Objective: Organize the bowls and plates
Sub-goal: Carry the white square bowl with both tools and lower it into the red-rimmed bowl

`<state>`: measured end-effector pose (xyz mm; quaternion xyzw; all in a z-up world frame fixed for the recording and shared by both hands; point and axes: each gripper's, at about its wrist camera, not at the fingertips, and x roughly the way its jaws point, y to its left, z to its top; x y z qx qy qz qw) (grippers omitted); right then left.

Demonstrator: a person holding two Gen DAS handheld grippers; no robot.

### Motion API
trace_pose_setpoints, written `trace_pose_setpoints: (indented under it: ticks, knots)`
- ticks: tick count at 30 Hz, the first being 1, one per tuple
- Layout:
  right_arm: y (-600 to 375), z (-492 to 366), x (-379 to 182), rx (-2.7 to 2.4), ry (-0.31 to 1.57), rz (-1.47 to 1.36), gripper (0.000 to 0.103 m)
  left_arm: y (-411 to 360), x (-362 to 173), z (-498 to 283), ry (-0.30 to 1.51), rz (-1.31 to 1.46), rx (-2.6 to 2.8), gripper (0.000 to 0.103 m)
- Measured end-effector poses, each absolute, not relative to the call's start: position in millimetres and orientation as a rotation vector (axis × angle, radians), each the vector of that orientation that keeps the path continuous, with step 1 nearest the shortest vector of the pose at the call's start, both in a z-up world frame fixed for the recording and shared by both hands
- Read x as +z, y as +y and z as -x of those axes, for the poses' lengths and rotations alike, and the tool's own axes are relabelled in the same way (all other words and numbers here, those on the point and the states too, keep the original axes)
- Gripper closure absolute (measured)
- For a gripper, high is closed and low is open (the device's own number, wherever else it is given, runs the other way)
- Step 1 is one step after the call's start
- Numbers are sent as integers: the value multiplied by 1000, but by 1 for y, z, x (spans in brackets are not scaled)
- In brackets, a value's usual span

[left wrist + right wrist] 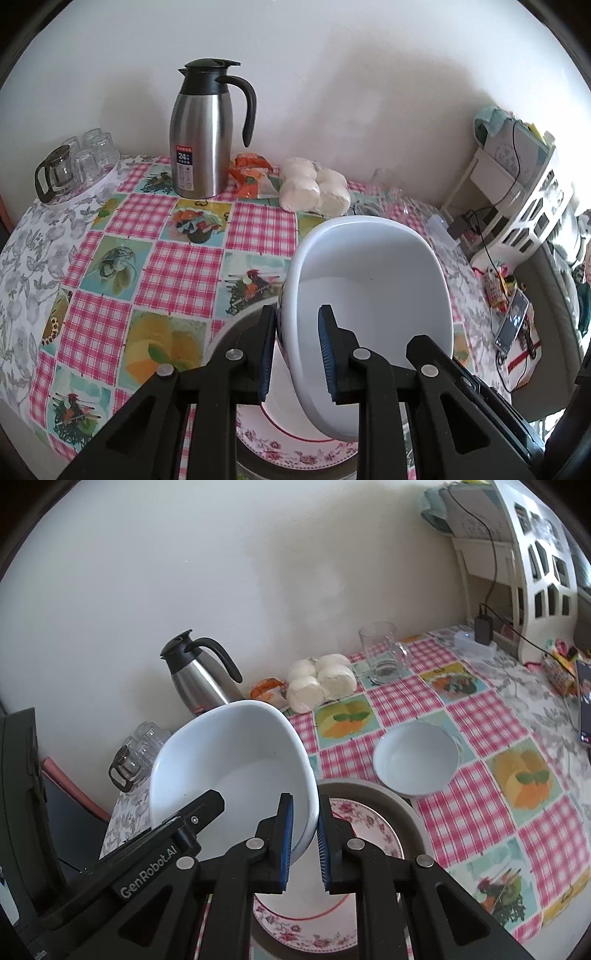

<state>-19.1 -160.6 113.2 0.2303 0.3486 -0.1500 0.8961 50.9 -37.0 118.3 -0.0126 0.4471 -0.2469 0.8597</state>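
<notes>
Left wrist view showed the left gripper [297,354] clamped on the near rim of a large white bowl [369,288], held tilted above a floral plate [295,450]. Right wrist view showed the right gripper [303,843] pinching the same bowl's opposite rim. A small white bowl [415,762] sat ahead and right of it on the checked tablecloth [480,775].

left gripper [297,354]: clamped, tilted down | right gripper [304,843]: clamped, tilted down
</notes>
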Motion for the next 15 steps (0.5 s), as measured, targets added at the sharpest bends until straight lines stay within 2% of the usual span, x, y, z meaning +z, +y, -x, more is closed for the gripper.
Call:
trace_pose_setpoints:
  ticks: [15]
  knots:
    - [-179,35,97,-322,779,-539,88,-52,102,-32,994,-22,-511,79]
